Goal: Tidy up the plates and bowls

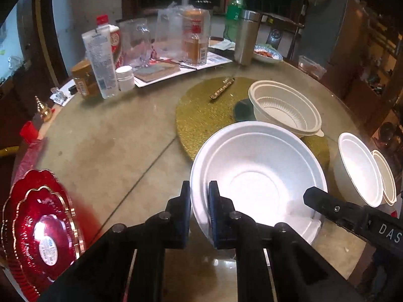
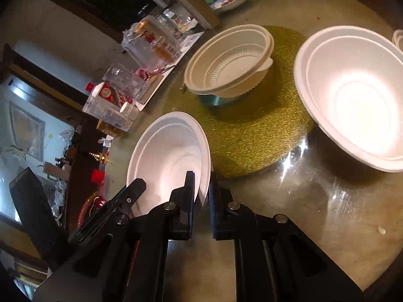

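A round glass-topped worktop (image 1: 105, 136) fills both views, in a dim, cluttered room. The left hand-held gripper (image 1: 199, 201) is clenched on the near-left rim of a white foam bowl (image 1: 259, 176), 1 finger inside and 1 outside the wall. The right hand-held gripper (image 2: 202, 188) pinches the same bowl (image 2: 168, 158) on its opposite rim, so both clamp 1 bowl between them. Just beyond the held bowl lies a gold placemat (image 1: 201, 115), which carries a ribbed cream bowl (image 1: 284, 108) resting on a dark teal dish (image 1: 243, 109); a small gold stick (image 1: 223, 88) lies on the mat farther out. To the right of the left hand-held gripper stands another white bowl (image 1: 357, 168), with a smaller cream bowl (image 1: 385, 176) tucked just behind it. To its left sit red scalloped plates (image 1: 37, 226) at the worktop's edge. Far ahead crowd bottles (image 1: 100, 58), a clear bag (image 1: 181, 32), a steel flask (image 1: 245, 37) and a green bottle (image 1: 235, 12).
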A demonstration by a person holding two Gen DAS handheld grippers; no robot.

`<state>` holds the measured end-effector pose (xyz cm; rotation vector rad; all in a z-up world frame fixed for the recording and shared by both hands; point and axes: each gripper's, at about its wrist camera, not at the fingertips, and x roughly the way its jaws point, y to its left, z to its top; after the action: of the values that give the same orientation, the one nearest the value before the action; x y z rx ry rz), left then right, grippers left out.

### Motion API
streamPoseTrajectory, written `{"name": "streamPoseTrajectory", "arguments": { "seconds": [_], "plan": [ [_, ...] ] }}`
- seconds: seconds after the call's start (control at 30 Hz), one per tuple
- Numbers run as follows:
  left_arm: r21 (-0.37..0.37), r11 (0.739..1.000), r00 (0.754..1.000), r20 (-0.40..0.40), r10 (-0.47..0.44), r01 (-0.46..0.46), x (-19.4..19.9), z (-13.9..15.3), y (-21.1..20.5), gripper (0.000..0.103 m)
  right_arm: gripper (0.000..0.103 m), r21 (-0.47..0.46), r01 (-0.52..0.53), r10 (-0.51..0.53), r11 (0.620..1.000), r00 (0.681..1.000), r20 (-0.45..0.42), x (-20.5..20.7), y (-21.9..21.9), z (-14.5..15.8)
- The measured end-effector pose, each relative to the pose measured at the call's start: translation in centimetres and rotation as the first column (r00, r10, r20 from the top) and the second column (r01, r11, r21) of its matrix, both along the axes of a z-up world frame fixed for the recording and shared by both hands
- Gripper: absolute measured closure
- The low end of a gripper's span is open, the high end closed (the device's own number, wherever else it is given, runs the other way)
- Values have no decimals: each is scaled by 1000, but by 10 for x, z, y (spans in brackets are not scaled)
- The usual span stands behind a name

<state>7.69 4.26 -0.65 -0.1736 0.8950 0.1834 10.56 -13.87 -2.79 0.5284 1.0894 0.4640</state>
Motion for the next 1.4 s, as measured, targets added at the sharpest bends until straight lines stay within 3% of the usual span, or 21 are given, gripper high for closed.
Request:
{"name": "streamPoseTrajectory", "arguments": {
  "seconds": [0.63, 1.4],
  "plan": [
    [61, 993, 989, 113, 91, -98, -54, 34, 37, 91, 93, -19, -93, 94, 995, 992, 83, -29, 49, 34],
    [73, 960, 950, 181, 255, -271, -118, 52, 106, 91, 93, -49, -260, 264, 964, 955, 138, -63, 140, 56]
  ]
}}
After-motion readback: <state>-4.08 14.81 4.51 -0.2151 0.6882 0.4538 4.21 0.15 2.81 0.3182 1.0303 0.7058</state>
